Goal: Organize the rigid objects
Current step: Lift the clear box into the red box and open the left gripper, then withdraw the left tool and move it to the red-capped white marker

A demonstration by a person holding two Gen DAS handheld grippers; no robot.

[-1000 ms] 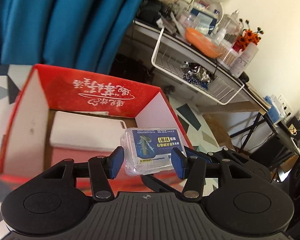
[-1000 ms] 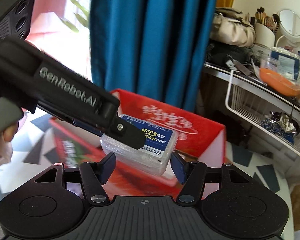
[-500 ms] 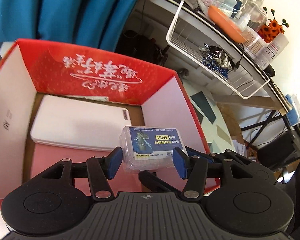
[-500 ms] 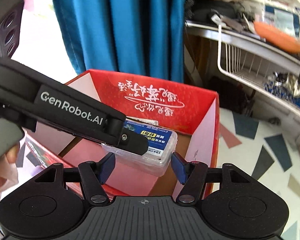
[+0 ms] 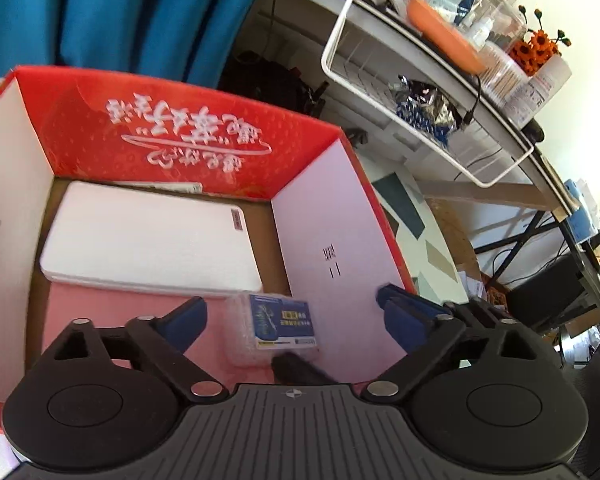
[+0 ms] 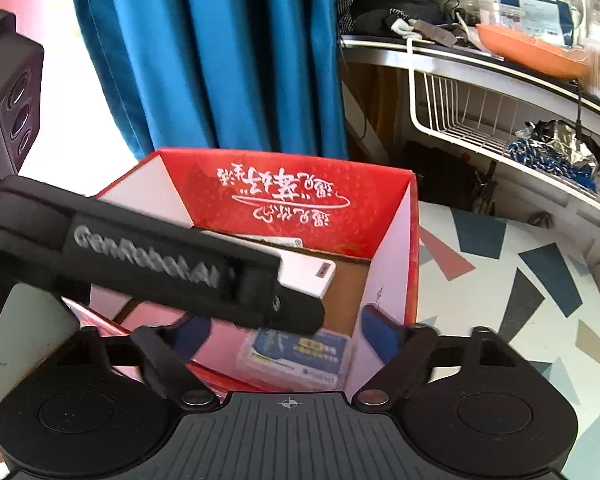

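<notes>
Black left gripper (image 5: 292, 316) (blue fingers (image 5: 186, 320), silver screws), marked "GenRobot.AI".

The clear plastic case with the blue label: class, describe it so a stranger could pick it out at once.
Find the open red cardboard box with white lettering on its inner wall. On its pink floor, near the right-hand wall, lies the clear plastic case. Unlike the larger flat white case behind it, it is small, see-through and topped with a blue label.

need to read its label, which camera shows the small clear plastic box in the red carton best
The left wrist view: the clear plastic box lies almost unobstructed in the red carton. In the right wrist view the box is partly hidden behind the left gripper.
</notes>
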